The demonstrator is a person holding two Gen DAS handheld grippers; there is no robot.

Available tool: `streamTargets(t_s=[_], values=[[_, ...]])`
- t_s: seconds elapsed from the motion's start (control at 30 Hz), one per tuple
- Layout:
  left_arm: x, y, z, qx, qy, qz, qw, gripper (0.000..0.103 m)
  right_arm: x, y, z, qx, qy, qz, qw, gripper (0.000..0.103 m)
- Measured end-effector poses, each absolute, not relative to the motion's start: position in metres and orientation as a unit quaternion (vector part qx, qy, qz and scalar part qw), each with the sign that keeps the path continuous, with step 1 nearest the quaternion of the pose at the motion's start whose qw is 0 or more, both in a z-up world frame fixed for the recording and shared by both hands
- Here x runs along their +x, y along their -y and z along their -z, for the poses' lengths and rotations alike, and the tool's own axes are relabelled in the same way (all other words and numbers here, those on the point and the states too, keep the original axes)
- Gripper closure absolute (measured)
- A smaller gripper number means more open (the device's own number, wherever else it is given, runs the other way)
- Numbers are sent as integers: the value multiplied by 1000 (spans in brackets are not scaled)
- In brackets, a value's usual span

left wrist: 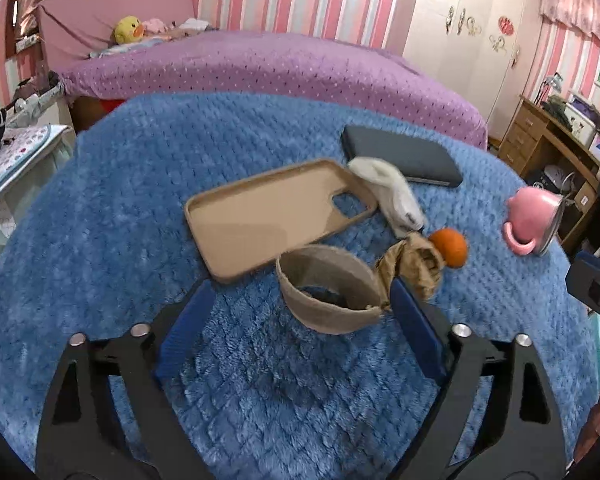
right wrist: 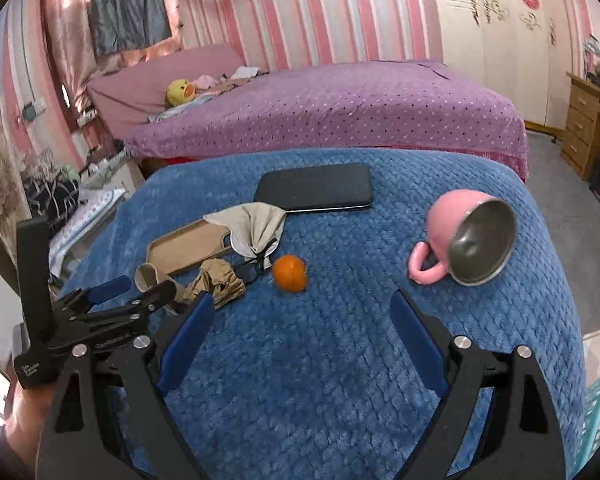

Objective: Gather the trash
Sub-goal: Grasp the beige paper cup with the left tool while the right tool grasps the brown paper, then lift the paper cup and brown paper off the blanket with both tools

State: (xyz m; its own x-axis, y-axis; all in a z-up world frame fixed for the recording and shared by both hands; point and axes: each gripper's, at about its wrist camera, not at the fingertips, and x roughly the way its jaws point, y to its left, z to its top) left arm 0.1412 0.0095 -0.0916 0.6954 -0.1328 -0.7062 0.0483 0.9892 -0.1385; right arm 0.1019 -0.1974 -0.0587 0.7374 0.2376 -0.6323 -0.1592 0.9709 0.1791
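Left tool spread wide, the cardboard ring sits between its fingers on the blue tabletop, right finger nearly touching the rim. Right tool also spread, holding nothing, hovering short of the orange. My read: center the ring, close gently so it doesn't crush or pop out. Crumpled brown paper just beside, don't snag it. Phone case, cloth, pink mug sit farther back.

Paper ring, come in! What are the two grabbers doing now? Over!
Left gripper open, fingers either side of the paper ring. Right gripper open, holding nothing, short of the orange. Crumpled brown paper touches the ring's far side.
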Motion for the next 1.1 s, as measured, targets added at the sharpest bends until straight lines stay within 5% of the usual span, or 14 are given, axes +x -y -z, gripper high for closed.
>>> streamTargets(t_s=[0.1,0.17,0.63,0.8,0.87,1.1], values=[[148,-8,97,-61,-400,67,912,57,110,188,66,45,-351,-106,929,15],[148,-9,95,-62,-397,73,913,61,116,184,71,45,-356,-105,927,15],[136,-66,61,-97,-357,28,929,62,150,114,95,39,-376,-149,914,17],[134,-69,59,-97,-355,33,929,62,169,97,116,35,-402,-143,904,32],[133,-69,57,-98,-354,36,929,62,170,94,118,35,-404,-145,902,50],[124,-59,45,-96,-344,56,932,62,135,117,84,49,-358,-154,920,52]])
